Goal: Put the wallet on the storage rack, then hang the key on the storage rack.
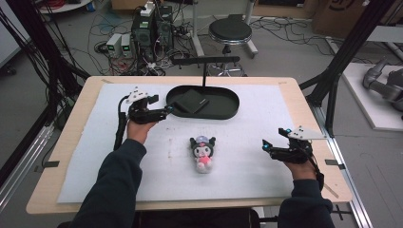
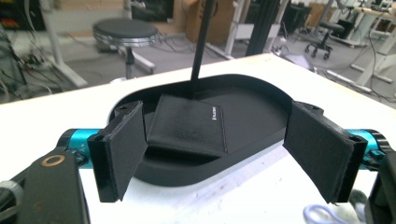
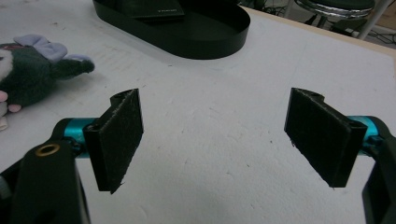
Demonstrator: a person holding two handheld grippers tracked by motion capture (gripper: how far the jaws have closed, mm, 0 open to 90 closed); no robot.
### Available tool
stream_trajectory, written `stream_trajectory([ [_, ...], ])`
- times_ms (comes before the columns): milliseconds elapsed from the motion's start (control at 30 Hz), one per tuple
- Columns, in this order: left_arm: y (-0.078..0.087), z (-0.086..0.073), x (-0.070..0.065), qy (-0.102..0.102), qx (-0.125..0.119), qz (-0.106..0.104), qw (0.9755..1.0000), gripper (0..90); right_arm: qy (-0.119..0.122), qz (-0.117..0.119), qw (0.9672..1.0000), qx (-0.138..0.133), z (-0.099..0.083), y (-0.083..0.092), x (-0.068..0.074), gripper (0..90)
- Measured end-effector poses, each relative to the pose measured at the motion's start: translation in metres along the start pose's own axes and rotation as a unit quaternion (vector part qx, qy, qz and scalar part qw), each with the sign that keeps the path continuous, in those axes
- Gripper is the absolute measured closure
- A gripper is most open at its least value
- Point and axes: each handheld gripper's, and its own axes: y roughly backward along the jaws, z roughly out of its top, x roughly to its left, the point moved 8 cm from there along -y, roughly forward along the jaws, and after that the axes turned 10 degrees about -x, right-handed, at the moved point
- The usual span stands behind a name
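High view: black oval tray (image 1: 228, 112) sits at the far middle of the white mat (image 1: 285, 109), with a thin post rising from its far rim to a crossbar. A black wallet (image 1: 191, 100) lies flat in the tray's left half. Left gripper (image 1: 167, 110) is at the tray's left end, jaw tips about at the rim, pointing right toward the wallet. Left forearm, dark sleeve, runs diagonally up from the bottom edge, with the hand wrapped under the gripper body. Right gripper (image 1: 266, 146) is well apart from the tray, near-right of it, pointing left and held low over the mat. Right forearm comes nearly straight up from the bottom edge. Plush toy (image 1: 203, 153) lies on the mat on the near side of the tray, between the two hands.

Left gripper view: jaws spread wide, nothing between the pads. The wallet (image 2: 187, 126) rests on the tray (image 2: 261, 107) floor just beyond the tips, untouched. It looks slightly tilted, one edge maybe up on the tray wall, hard to confirm from this angle.

Right gripper view: jaws spread wide over bare mat (image 3: 210, 130), gripping nothing. The tray (image 3: 205, 39) is far ahead, the plush toy (image 3: 32, 70) near-left of it.
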Motion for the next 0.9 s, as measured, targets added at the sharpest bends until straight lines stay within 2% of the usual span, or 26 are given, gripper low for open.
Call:
stream_trajectory([
  [100, 0.017, 0.001, 0.002, -0.007, -0.006, 0.006, 0.9999, 21.0, 0.002, 0.001, 1.0, 0.001, -0.001, -0.001, 0.001, 19.8],
  [333, 0.048, -0.002, 0.007, -0.033, 0.001, 0.034, 0.9989, 21.0, 0.002, 0.0, 1.0, -0.003, 0.002, 0.0, 0.005, 19.8],
  [433, 0.059, -0.007, 0.011, -0.032, 0.01, 0.043, 0.9985, 21.0, 0.001, -0.003, 1.0, -0.007, 0.004, -0.001, 0.008, 19.8],
  [533, 0.069, -0.01, 0.016, -0.028, 0.009, 0.051, 0.9983, 20.9, -0.006, -0.001, 0.9999, -0.01, 0.008, -0.004, 0.013, 19.8],
  [633, 0.079, -0.015, 0.021, -0.02, 0.01, 0.055, 0.9982, 20.5, -0.004, 0.003, 0.9999, -0.012, 0.011, -0.009, 0.021, 19.8],
  [900, 0.097, -0.03, 0.03, -0.013, 0.015, 0.062, 0.9979, 20.5, -0.009, 0.032, 0.9994, 0.005, 0.017, -0.026, 0.059, 19.8],
])
